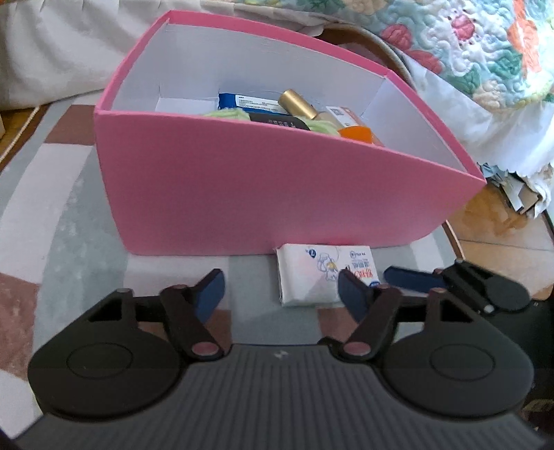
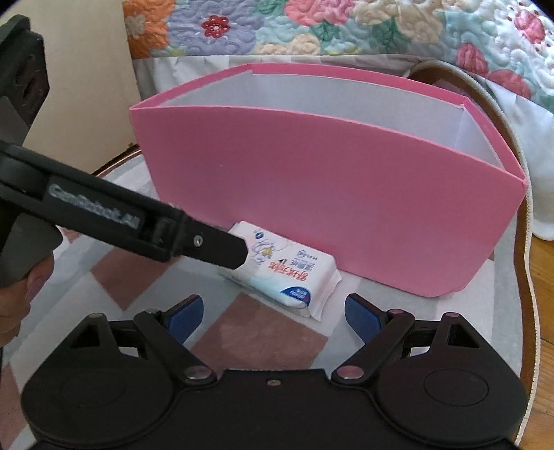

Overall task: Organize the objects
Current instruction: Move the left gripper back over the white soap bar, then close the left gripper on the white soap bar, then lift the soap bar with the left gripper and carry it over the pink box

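A white tissue pack (image 1: 311, 273) with red and blue print lies on the tablecloth against the front wall of a pink box (image 1: 242, 187). My left gripper (image 1: 282, 292) stands open around the pack's near end; its right pad is close to the pack and its left pad is well clear. In the right wrist view the left gripper's finger (image 2: 221, 249) reaches over the tissue pack (image 2: 294, 273) from the left. My right gripper (image 2: 273, 311) is open just short of the pack, before the pink box (image 2: 311, 194). Nothing is held.
Inside the box lie a gold-capped bottle (image 1: 297, 102), a blue packet (image 1: 249, 100), an orange item (image 1: 355, 133) and green fluff (image 1: 225, 112). A floral quilt (image 2: 311, 24) hangs behind. The round table's rim (image 2: 526, 242) curves at the right, with wooden floor beyond.
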